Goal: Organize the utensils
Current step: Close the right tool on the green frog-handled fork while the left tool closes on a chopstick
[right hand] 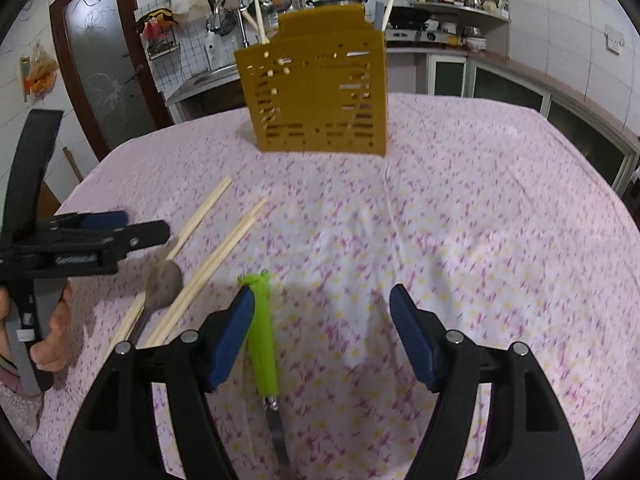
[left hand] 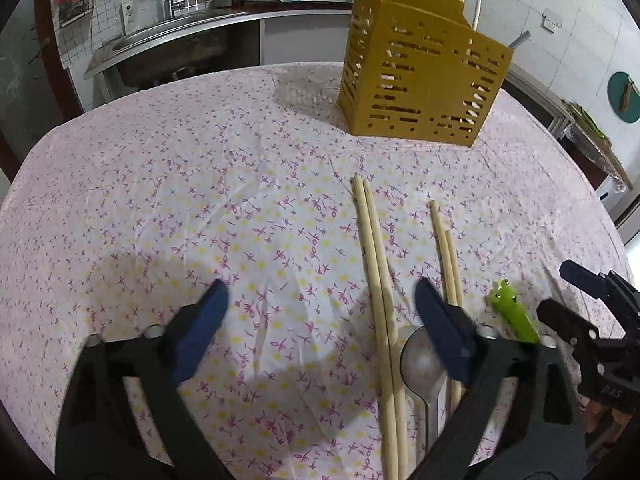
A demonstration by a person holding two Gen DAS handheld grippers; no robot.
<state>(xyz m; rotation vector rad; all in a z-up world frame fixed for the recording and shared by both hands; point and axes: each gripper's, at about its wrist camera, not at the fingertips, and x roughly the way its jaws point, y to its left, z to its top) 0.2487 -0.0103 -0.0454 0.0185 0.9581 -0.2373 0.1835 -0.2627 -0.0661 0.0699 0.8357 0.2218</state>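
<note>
Both claws hang spread and empty — the left gripper (left hand: 320,312) over the metal spoon (left hand: 420,356) and chopsticks (left hand: 376,280), the right gripper (right hand: 322,320) beside the green-handled utensil (right hand: 262,332); the yellow utensil holder (left hand: 424,76) stands far across the floral tablecloth (left hand: 200,200).

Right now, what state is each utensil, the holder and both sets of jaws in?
left gripper: jaws open, empty, over the table
right gripper: jaws open, empty
yellow holder: upright, some utensils already inside
long chopstick pair: flat on the cloth, side by side
short chopstick pair: flat on the cloth
metal spoon: flat between the chopstick pairs
green-handled utensil: flat, ungripped
</note>
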